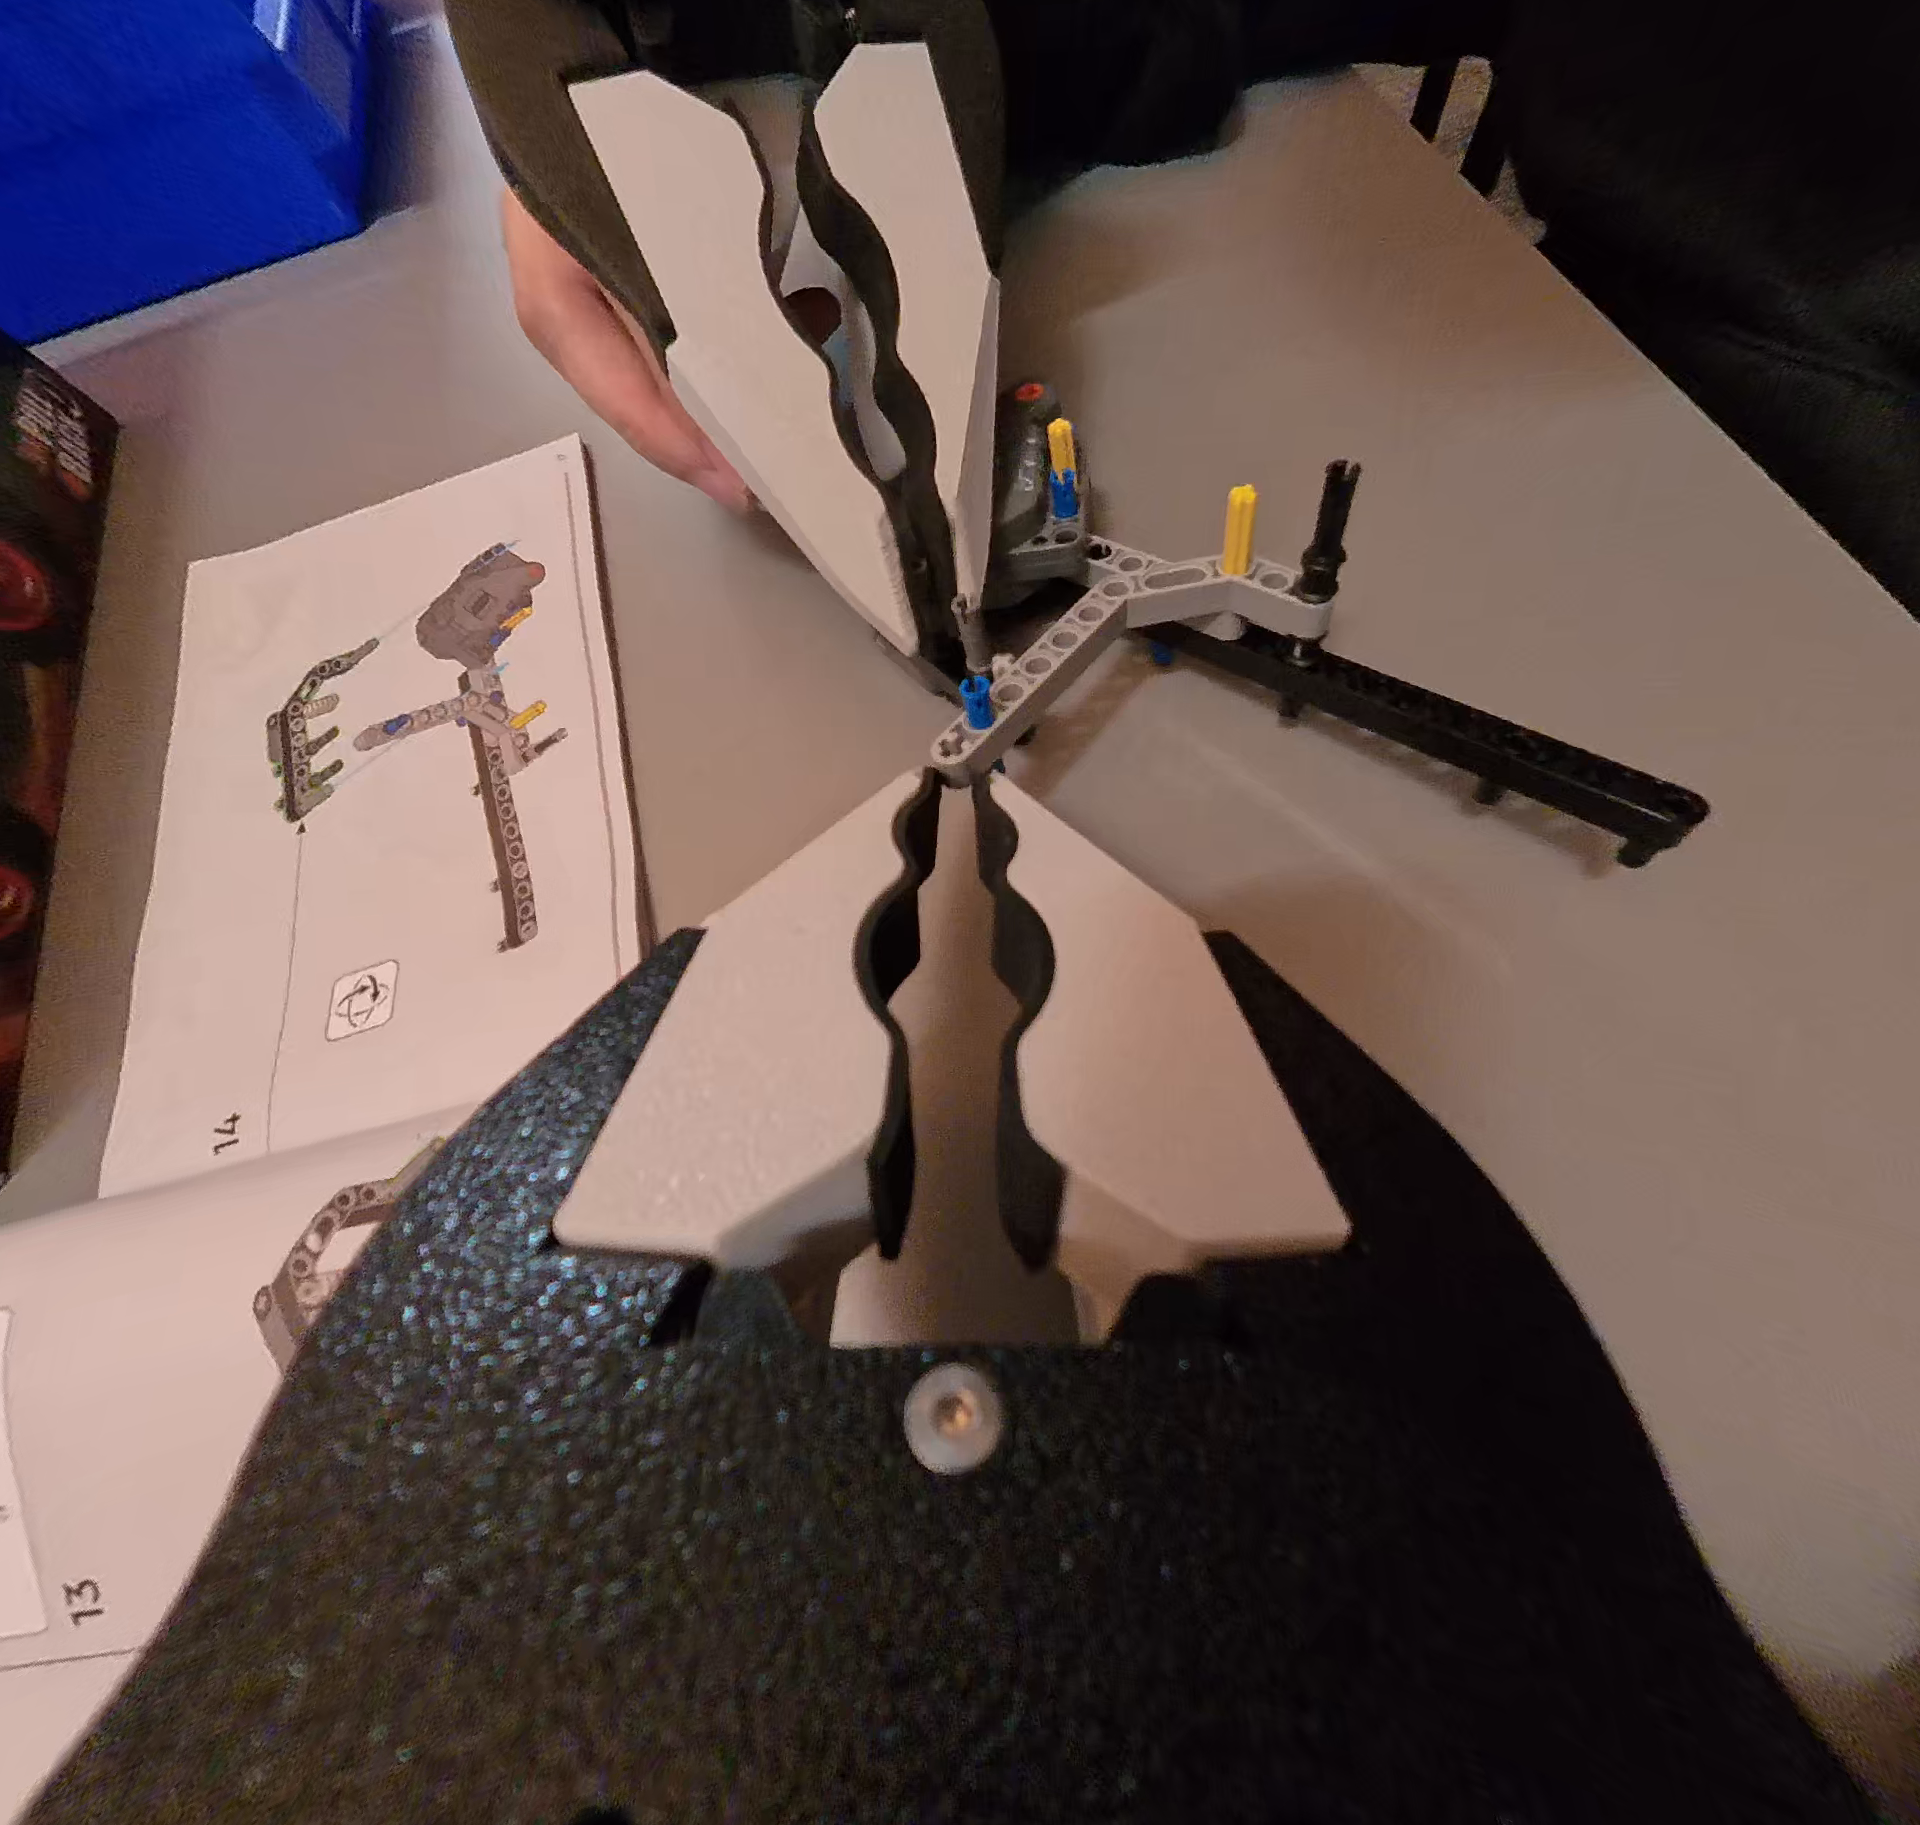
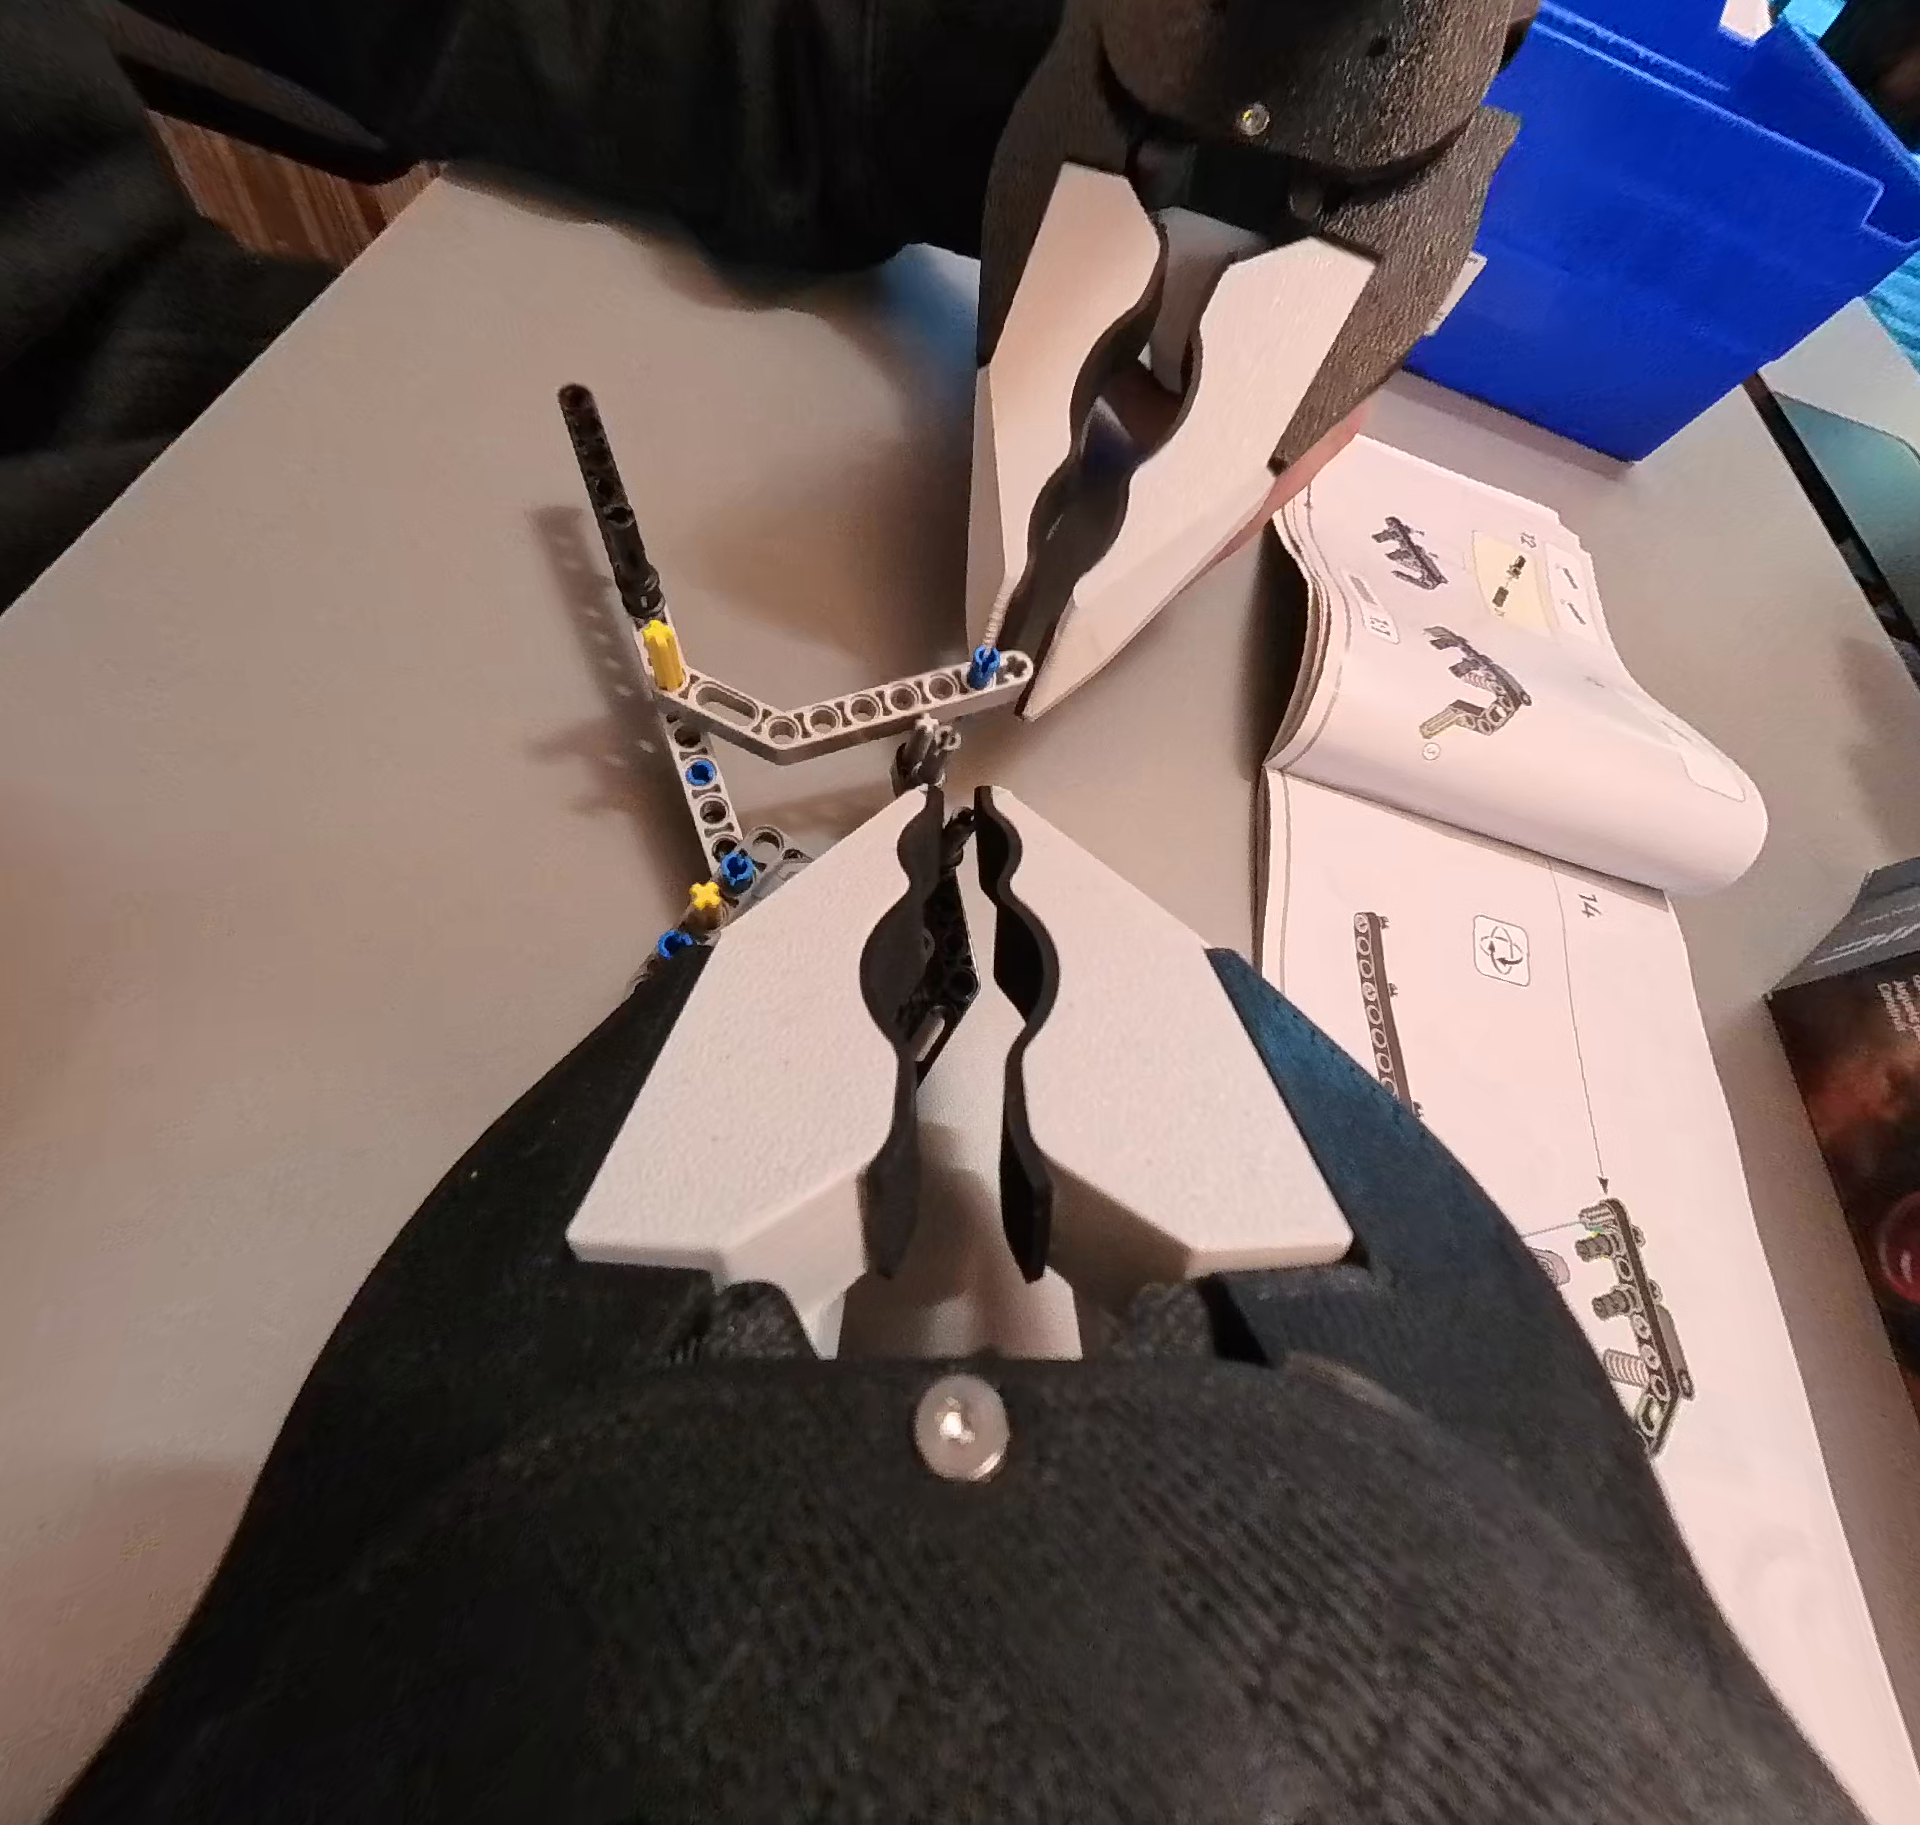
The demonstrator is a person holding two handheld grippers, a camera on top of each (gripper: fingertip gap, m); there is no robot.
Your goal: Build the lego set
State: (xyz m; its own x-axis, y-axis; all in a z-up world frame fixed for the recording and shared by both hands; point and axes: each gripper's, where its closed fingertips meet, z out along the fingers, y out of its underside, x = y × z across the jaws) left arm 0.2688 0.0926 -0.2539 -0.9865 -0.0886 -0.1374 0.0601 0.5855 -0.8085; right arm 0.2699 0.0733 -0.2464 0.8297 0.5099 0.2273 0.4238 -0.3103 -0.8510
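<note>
A grey bent beam lies on the table, joined to a long black beam. It carries a blue pin and a yellow axle. My left gripper is shut on the beam's free end by the blue pin. My right gripper is shut on a small black holed piece with a grey tip. It holds the piece just beside that same beam end.
An open instruction booklet lies beside the build. A blue bin and a dark box stand beyond it. A dark grey block sits on the assembly. A hand holds the right gripper. Only a small space, under 4 cm, lies between the two pairs of fingers.
</note>
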